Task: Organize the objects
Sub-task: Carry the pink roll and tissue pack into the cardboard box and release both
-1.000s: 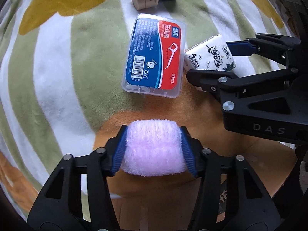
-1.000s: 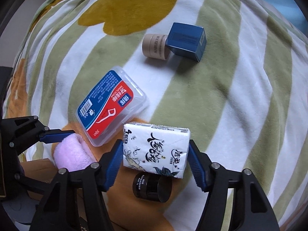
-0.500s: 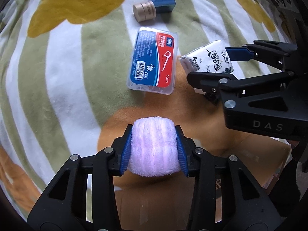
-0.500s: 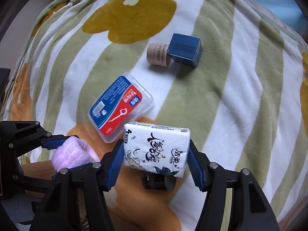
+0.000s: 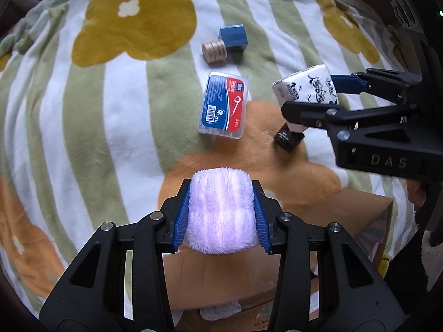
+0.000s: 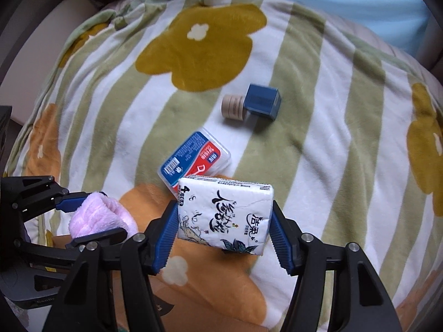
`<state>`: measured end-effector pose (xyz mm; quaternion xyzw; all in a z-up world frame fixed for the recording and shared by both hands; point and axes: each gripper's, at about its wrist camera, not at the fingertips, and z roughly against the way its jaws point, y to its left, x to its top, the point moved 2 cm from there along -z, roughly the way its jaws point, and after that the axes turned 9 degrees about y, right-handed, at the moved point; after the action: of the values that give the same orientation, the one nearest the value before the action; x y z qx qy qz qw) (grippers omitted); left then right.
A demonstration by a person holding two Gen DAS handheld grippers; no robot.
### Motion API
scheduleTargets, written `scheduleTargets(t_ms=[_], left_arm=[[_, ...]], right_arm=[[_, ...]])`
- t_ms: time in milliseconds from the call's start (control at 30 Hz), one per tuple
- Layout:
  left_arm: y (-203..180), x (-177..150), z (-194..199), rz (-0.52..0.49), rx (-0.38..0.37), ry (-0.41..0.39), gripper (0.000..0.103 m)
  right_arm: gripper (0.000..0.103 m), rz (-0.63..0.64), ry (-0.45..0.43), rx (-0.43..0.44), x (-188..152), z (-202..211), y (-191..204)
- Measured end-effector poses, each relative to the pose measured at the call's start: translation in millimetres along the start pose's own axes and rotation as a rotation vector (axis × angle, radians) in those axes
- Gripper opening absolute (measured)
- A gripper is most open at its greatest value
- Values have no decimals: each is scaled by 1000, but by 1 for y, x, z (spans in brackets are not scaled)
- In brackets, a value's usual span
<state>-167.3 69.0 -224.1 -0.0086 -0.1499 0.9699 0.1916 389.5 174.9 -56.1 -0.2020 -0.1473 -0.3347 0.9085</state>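
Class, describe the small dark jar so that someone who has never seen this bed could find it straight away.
Start at the striped, flower-print blanket and find the orange flower nearest the cardboard box. On that flower, right of the clear floss-pick box, lies the small dark jar, directly under the tissue pack held in the right claw. It is the only black item; the other jar is tan.

A home bedroom: a plush fleece blanket (image 6: 318, 144) with green stripes and big flowers covers a bed, strewn with toiletries such as a floss-pick box (image 5: 223, 105) and tissue pack (image 6: 224, 216).
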Motion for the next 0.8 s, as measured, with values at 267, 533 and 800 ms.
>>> scheduleTargets(t_ms=[267,533,800], left_arm=[[-12,-30,37,-15,15,-78,38],[-23,-75,67,-20,2,-152,38],[-35,-136,75,-18,-9,-194,38]], right_arm=[[58,-20,-51,-21,-20,41,24],[58,-23,-91,-34,-66,78,55],[58,-62,-74,-37,-130,94,77]])
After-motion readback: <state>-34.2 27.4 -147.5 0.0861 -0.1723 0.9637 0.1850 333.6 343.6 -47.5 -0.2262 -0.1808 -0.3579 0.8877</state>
